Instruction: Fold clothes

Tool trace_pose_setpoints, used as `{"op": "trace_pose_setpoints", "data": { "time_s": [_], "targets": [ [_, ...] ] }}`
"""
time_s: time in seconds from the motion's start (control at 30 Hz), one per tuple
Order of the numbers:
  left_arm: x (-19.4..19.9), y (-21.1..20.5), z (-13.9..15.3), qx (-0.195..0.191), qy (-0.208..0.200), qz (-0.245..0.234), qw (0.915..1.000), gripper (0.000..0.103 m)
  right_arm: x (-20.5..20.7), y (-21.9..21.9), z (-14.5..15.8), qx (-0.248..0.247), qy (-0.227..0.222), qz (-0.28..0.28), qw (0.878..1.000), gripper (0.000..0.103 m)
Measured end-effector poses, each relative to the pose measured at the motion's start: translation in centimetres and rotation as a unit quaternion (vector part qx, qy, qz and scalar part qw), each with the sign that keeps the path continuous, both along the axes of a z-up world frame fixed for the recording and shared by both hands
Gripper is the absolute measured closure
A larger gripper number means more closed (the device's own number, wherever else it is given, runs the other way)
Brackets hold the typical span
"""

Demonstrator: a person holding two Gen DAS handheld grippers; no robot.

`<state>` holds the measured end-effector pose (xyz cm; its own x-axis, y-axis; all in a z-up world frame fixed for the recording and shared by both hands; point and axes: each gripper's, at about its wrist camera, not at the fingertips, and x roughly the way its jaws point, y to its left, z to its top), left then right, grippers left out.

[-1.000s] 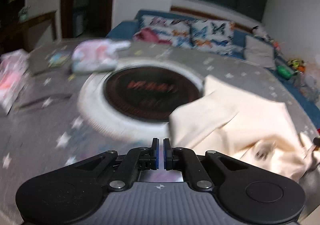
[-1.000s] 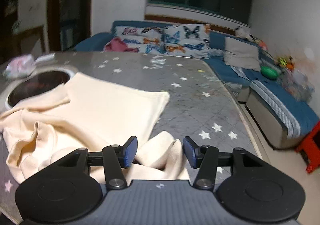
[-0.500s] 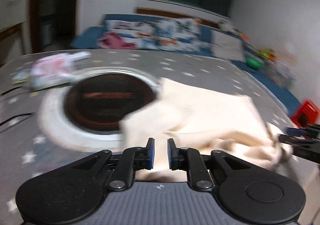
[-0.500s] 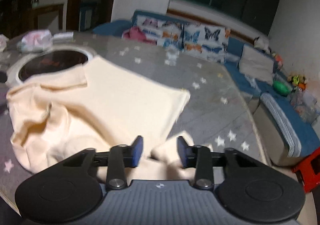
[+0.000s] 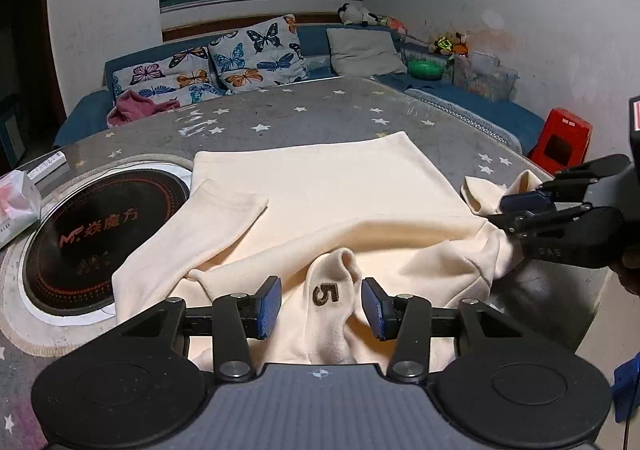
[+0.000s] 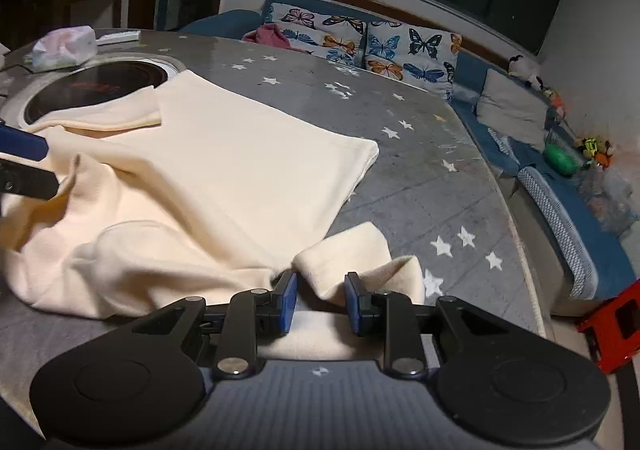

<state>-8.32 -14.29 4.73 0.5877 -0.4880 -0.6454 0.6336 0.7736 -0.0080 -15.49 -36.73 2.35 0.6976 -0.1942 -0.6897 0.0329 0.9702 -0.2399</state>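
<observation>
I tilt my left gripper (image 5: 321, 304) down over the near edge of one cream shirt (image 5: 328, 185). Its jaws have just been opening, and a raised fold marked "5" (image 5: 325, 294) stands between them, touching neither pad. My right gripper (image 6: 321, 302) also angles down, at the shirt's right sleeve (image 6: 360, 262). Its jaws have just been closing, with the cuff between the pads; I cannot tell if they press it. The shirt lies crumpled on the table (image 5: 320, 117), beside one round cooktop (image 5: 100, 234).
</observation>
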Motion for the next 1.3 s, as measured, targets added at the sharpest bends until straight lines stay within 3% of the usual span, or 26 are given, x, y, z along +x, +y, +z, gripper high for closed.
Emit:
{"op": "trace_pose_setpoints", "data": {
  "time_s": [0.17, 0.27, 0.33, 0.4, 0.6, 0.77, 0.87, 1.0, 1.07, 1.13, 1.3],
  "targets": [
    [0.4, -0.7, -0.2, 0.003, -0.010, -0.013, 0.9999, 0.057, 0.9, 0.1, -0.7, -0.005, 0.005, 0.002, 1.000, 0.096],
    [0.7, -1.2, -0.8, 0.010, -0.011, -0.018, 0.9997, 0.074, 0.7, -0.4, -0.3, -0.005, -0.011, -0.013, 1.000, 0.099],
    [1.0, -1.2, -0.9, 0.007, -0.007, -0.021, 0.9997, 0.092, 0.1, -1.1, 0.6, -0.006, -0.032, -0.031, 0.999, 0.099],
    [0.8, -1.0, -0.8, 0.002, -0.010, -0.024, 0.9997, 0.095, -0.9, -2.1, 1.6, -0.009, -0.055, -0.054, 0.997, 0.099],
    [-1.1, 0.7, 0.5, -0.021, -0.023, -0.040, 0.9987, 0.097, -4.2, -6.3, 4.2, -0.022, -0.108, -0.141, 0.984, 0.099],
    [-4.0, 3.0, 1.2, -0.029, -0.019, -0.070, 0.9969, 0.097, -5.9, -9.6, 3.6, -0.017, -0.098, -0.204, 0.974, 0.098],
    [-5.5, 3.9, 0.9, -0.018, -0.003, -0.095, 0.9953, 0.097, -6.5, -10.5, 3.0, -0.016, -0.090, -0.228, 0.969, 0.088],
    [-6.3, 4.2, 0.5, -0.001, 0.003, -0.112, 0.9937, 0.096, -6.7, -9.4, 2.9, -0.010, -0.091, -0.206, 0.974, 0.087],
    [-5.9, 4.2, 1.0, -0.009, -0.005, -0.106, 0.9944, 0.094, -6.3, -8.3, 3.2, 0.008, -0.091, -0.174, 0.980, 0.084],
    [-5.1, 4.1, 1.4, -0.016, -0.017, -0.090, 0.9957, 0.093, -5.9, -6.7, 3.4, 0.026, -0.089, -0.135, 0.987, 0.072],
    [-2.2, 3.3, 0.3, -0.021, 0.007, -0.058, 0.9981, 0.087, -4.0, -1.8, 3.5, 0.060, -0.070, -0.026, 0.995, 0.070]
  ]
}}
